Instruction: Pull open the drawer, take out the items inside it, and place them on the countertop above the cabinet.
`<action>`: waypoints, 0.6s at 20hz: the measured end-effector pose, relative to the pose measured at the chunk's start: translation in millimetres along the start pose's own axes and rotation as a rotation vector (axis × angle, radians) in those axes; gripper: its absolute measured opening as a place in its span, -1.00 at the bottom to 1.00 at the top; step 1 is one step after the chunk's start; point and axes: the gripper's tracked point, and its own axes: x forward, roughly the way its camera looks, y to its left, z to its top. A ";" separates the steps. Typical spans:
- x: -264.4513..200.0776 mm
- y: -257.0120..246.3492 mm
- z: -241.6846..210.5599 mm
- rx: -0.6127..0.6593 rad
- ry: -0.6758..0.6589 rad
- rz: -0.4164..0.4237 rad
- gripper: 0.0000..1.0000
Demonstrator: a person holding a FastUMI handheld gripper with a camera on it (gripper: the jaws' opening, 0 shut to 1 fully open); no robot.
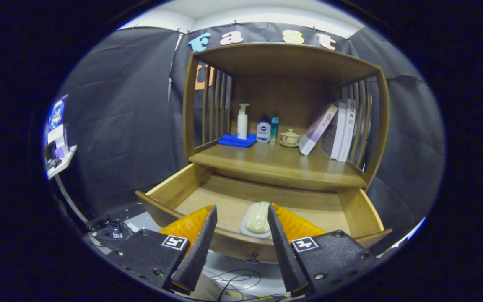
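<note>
Cabinet [285,113]: wooden, open shelf on top, books, bottles, cup standing at far side.
Drawer [262,201]: pulled fully out toward near side; opening step looks done.
Desk [279,165]: near strip bare wood, no drawer item there yet.
Hand-held gripper [241,224]: fingers spread apart, gripping nothing, hovering at drawer front.
Soap dish [258,219]: pale, inside drawer near front wall, between fingers, closer to right one. Left: grasp, lift, place up.

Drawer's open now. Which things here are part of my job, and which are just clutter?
Job: open wooden drawer; pale green soap on its white dish, between the open gripper jaws; wooden countertop.
Clutter: white pump bottle, blue cloth, lidded ceramic cup, leaning books.
</note>
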 end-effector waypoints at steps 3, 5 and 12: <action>23.7 -12.8 0.4 0.042 0.078 -0.012 0.53; 41.5 -23.5 -2.1 0.058 0.137 -0.026 0.53; 99.2 -28.4 -24.3 0.141 0.351 0.010 0.51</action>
